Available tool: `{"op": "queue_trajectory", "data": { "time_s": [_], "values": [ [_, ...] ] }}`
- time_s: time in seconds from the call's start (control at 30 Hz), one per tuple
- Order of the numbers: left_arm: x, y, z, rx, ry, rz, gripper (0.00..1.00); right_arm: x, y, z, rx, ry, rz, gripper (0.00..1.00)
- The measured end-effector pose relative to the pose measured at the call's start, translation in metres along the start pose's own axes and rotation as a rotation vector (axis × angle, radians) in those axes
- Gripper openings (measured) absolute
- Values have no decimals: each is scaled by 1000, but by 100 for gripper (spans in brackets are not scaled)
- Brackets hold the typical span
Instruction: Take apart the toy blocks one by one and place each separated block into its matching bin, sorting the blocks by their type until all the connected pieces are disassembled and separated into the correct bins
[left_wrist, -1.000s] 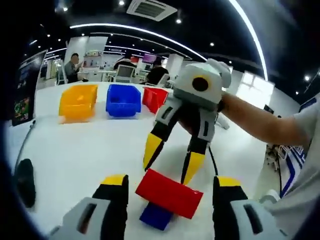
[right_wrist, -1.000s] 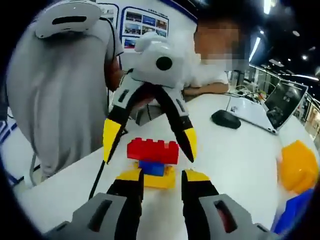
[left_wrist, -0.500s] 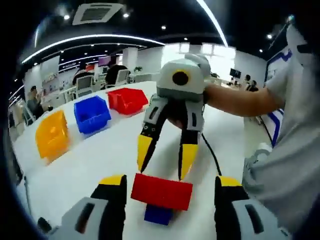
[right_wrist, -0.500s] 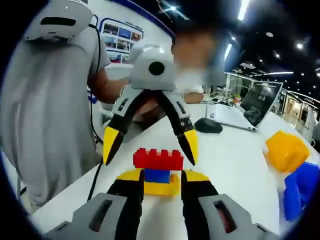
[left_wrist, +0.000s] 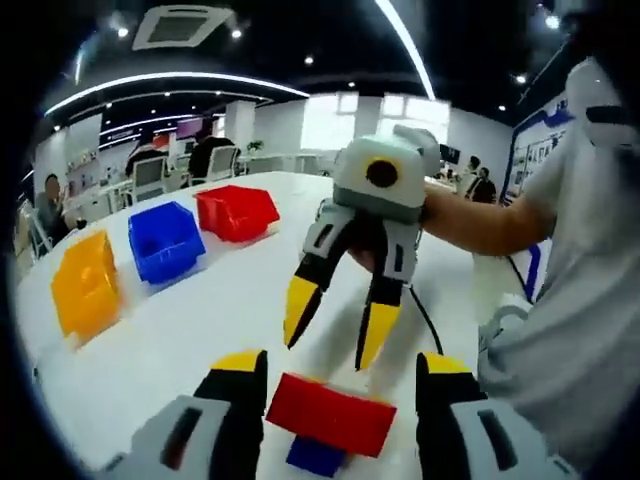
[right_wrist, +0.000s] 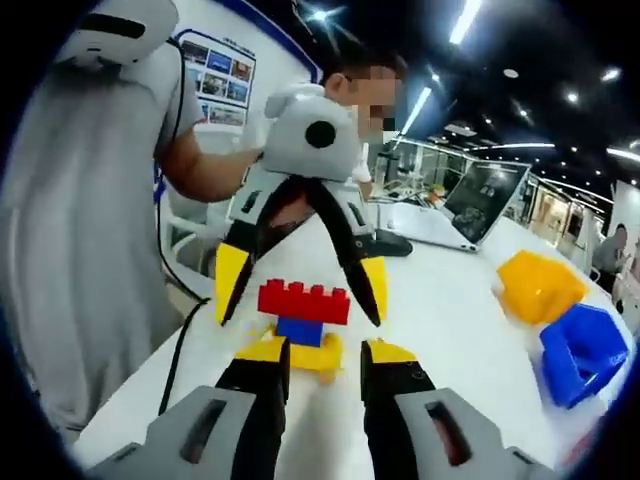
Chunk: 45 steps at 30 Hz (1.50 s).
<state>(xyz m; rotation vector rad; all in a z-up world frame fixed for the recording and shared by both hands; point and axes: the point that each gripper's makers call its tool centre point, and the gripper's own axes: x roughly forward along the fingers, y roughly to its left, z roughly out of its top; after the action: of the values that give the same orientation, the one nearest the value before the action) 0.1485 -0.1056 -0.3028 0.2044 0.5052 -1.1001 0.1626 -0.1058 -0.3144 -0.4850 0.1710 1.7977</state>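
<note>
Judging by the red block (right_wrist: 304, 301), blue block (right_wrist: 299, 331) and yellow block (right_wrist: 292, 351) joined on the table (right_wrist: 450, 330) — sorting is unbegun — left hand-held gripper (left_wrist: 330, 378) and right hand-held gripper (right_wrist: 326, 357) flank it, open.

It was an open-plan office: long white desk (left_wrist: 200, 320), a laptop (right_wrist: 470, 205) and mouse (right_wrist: 385, 243) on it, seated people at workstations (left_wrist: 215, 158) behind, ceiling strip lights (left_wrist: 170, 80), an air-conditioning vent (left_wrist: 180, 25), wall posters (right_wrist: 215, 85).
</note>
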Motion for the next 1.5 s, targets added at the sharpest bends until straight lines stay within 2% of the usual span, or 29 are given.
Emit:
{"op": "queue_trajectory", "data": {
  "time_s": [0.13, 0.27, 0.37, 0.43, 0.53, 0.67, 0.8, 0.97, 1.03, 1.1, 1.17, 1.27, 1.33, 1.4, 1.47, 1.5],
  "values": [
    [-21, -10, -7, 95, 59, -71, 67, 8, 9, 5, 23, -12, -24, 30],
    [-22, -3, -13, 101, 92, -86, 68, 23, 14, 1, 23, -13, -37, 32],
    [-16, 1, -22, 86, 120, -121, 68, 25, 12, 1, 39, -22, -42, 31],
    [-12, -1, -29, 27, 138, -173, 65, 27, 12, 2, 44, -28, -41, 31],
    [-1, 8, -34, -4, 146, -178, 61, 31, 12, 0, 46, -26, -44, 30],
    [7, 10, -34, -34, 161, -168, 50, 33, 13, -1, 52, -33, -40, 25],
    [10, 4, -31, -44, 164, -181, 49, 29, 13, -4, 71, -33, -42, 23],
    [14, 2, -24, 20, 97, -170, 49, 24, 14, -10, 116, -23, -47, 22],
    [15, 3, -20, 102, 69, -148, 49, 26, 13, -14, 140, -23, -61, 22],
    [14, 3, -21, 146, 99, -132, 48, 26, 12, -17, 159, -28, -68, 22],
    [14, 4, -20, 210, 103, -109, 48, 27, 12, -18, 152, -29, -75, 21],
    [11, 6, -17, 238, 74, -92, 48, 28, 9, -18, 188, -50, -81, 21],
    [8, 2, -5, 211, 1, -115, 48, 27, 5, -18, 215, -54, -102, 21],
    [3, -1, 15, 159, -106, -132, 49, 24, -1, -22, 188, -23, -143, 21],
    [-2, 7, 37, 112, -195, -110, 49, 19, -1, -26, 168, 0, -174, 22],
    [-4, 16, 47, 98, -231, -78, 49, 16, 0, -27, 171, 1, -186, 22]
  ]
}}
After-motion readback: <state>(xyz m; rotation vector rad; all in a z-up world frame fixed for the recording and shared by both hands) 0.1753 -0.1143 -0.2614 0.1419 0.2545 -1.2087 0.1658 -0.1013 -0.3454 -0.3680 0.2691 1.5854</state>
